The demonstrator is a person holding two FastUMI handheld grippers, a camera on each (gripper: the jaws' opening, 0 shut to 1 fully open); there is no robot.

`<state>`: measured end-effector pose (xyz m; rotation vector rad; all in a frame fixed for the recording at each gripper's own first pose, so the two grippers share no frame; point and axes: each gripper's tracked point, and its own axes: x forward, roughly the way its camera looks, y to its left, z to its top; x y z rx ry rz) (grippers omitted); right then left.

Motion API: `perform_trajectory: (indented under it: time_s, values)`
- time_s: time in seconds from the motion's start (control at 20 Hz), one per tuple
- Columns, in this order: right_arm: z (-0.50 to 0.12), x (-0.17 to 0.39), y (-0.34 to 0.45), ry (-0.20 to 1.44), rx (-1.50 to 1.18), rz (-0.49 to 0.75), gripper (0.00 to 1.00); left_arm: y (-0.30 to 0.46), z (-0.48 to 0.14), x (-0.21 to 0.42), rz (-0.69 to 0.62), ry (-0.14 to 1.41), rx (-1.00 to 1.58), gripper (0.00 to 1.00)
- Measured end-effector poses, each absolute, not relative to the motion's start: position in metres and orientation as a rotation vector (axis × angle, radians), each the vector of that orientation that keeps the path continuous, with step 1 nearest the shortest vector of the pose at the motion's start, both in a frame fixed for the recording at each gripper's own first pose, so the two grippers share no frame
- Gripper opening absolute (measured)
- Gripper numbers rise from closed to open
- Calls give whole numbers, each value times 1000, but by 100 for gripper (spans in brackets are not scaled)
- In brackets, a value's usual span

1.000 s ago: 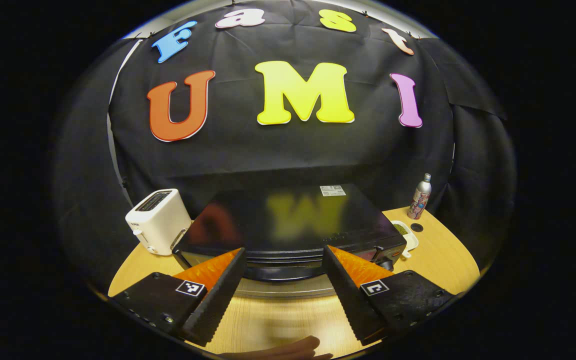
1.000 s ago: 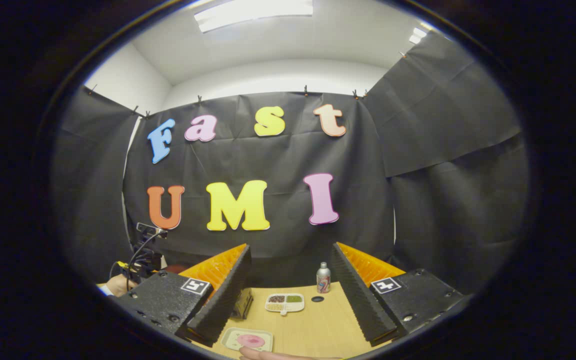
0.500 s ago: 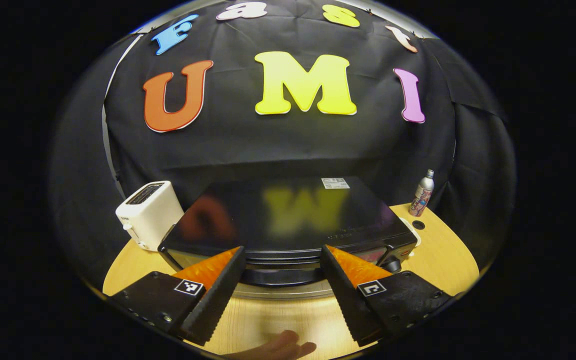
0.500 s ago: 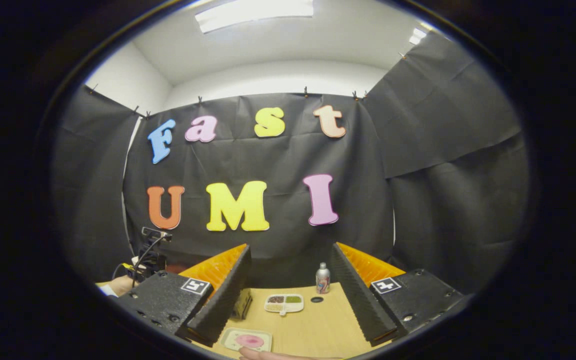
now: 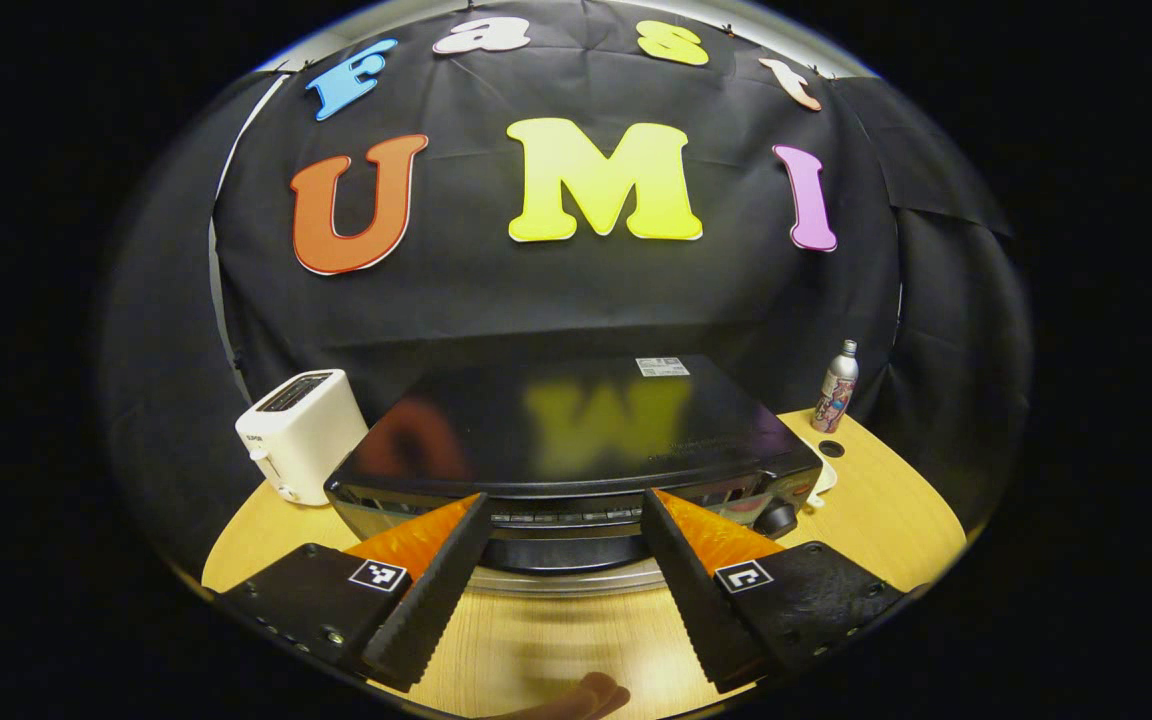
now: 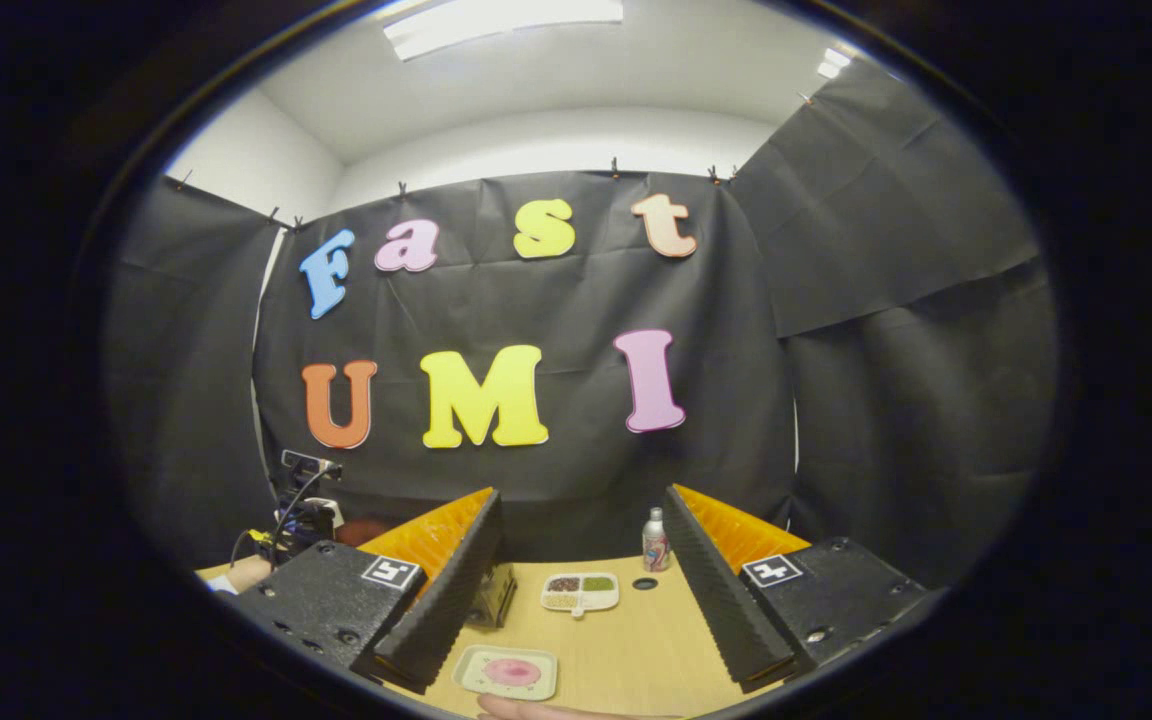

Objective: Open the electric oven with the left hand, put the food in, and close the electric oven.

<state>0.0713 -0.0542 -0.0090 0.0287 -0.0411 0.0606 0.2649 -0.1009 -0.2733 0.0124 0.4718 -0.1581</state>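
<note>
Black electric oven (image 5: pixel 576 440) shut, left gripper (image 5: pixel 564 560) jaws apart before it

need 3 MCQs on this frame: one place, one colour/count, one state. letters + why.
1. Where is the toaster relative to the oven, in the left gripper view?
A. to its left
B. on top of it
C. to its right

2. What colour is the food on the plate?
A. green
B. pink
C. yellow

3. The left gripper is:
A. shut on the oven handle
B. shut on the bottle
C. open

Key: 1 A, toaster stands at the oven's left corner; 2 B, a pink patch lies on the pale plate; 3 C, its fingers stand apart, holding nothing.
</note>
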Motion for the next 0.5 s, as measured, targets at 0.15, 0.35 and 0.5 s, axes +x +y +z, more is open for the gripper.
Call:
perform_trajectory:
  time_s: [0.15, 0.35, 0.5]
  values:
    - [-6, 66, -51, -55, 19, 63, 99, -98, -276, 249, -166, 452, 19, 96]
    - [-7, 60, -50, -65, 43, 67, 99, -96, -280, 229, -164, 419, 19, 96]
    - [-11, 61, -47, -56, 43, 73, 99, -95, -285, 213, -163, 408, 16, 96]
